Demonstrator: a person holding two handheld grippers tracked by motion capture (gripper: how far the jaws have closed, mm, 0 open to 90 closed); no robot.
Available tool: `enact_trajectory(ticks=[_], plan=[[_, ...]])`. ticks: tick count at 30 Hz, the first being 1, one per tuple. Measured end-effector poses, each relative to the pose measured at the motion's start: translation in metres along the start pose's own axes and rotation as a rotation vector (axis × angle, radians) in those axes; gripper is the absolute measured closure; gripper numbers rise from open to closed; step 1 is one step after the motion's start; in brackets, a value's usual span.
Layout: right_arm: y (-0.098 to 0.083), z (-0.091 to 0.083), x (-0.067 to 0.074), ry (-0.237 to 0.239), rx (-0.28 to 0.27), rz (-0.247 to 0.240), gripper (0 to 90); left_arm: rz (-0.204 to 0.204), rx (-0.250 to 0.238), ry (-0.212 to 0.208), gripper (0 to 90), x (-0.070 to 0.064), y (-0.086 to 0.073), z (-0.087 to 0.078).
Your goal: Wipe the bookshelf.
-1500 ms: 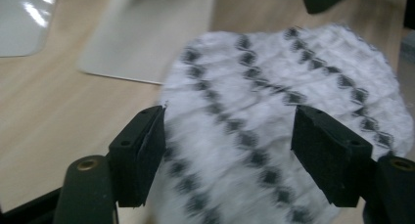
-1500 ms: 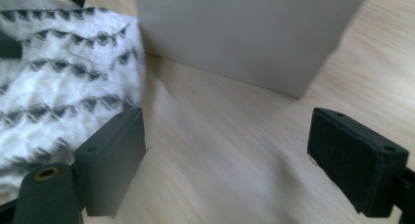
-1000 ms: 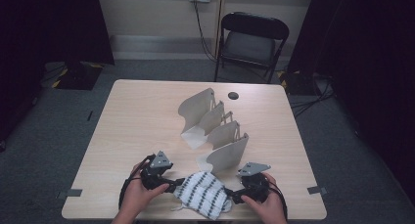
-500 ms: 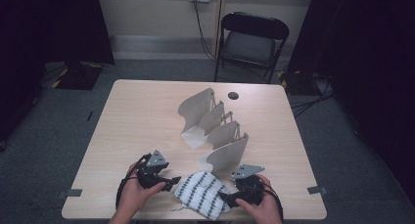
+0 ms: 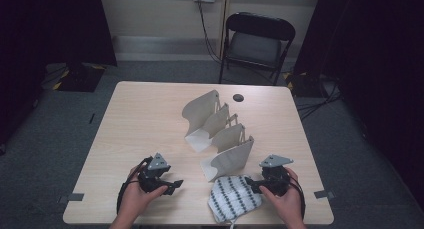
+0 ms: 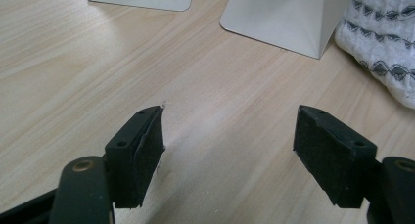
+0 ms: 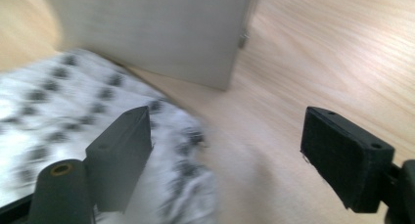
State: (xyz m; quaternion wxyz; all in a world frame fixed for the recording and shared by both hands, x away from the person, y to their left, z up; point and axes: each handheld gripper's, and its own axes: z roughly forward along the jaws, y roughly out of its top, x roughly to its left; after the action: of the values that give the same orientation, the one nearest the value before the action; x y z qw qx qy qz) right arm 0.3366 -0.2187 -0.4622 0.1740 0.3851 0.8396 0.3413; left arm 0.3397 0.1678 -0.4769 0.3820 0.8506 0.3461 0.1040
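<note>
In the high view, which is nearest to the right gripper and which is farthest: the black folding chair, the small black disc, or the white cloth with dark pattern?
From the right gripper:
1. White cloth with dark pattern, just beside its jaws.
2. Small black disc, at the table's far edge.
3. Black folding chair, behind the table.

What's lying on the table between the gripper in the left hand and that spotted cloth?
Nothing: in the high view, only bare wooden table separates the left gripper from the cloth.

Nothing readable anywhere here, honestly. No labels, brands, numbers or signs that I can make out on anything in these shots.
</note>
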Motion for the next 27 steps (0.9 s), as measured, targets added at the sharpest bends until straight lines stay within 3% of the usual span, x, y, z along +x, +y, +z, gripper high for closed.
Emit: enact_trajectory(ticks=[3,6,8,11,13,16,21,27], plan=[[-0.002,-0.005,0.016,0.073,-0.002,0.005,22.3,-0.001,0.001,0.004,27.2,-0.001,0.0,0.001],[-0.003,0.003,0.036,0.116,0.026,-0.038,26.8,0.008,0.007,0.012,27.2,0.0,0.0,0.001],[-0.005,0.013,0.043,0.095,0.061,-0.069,27.2,-0.003,0.002,0.008,27.2,0.0,-0.001,0.002],[-0.004,0.022,0.039,0.113,0.082,-0.036,27.4,-0.005,0.005,0.005,27.1,0.001,-0.002,0.002],[-0.003,0.023,0.035,0.101,0.081,-0.042,29.6,-0.002,0.009,0.01,27.1,0.003,-0.003,0.002],[-0.002,0.024,0.027,0.126,0.085,-0.02,40.9,-0.01,0.012,0.015,27.1,0.005,-0.004,0.003],[-0.001,0.024,0.019,0.16,0.076,0.001,67.0,-0.009,0.012,0.031,27.1,0.006,-0.006,0.002],[0.001,0.021,0.014,0.171,0.074,-0.013,74.8,-0.016,0.015,0.035,27.0,0.007,-0.009,0.003]])
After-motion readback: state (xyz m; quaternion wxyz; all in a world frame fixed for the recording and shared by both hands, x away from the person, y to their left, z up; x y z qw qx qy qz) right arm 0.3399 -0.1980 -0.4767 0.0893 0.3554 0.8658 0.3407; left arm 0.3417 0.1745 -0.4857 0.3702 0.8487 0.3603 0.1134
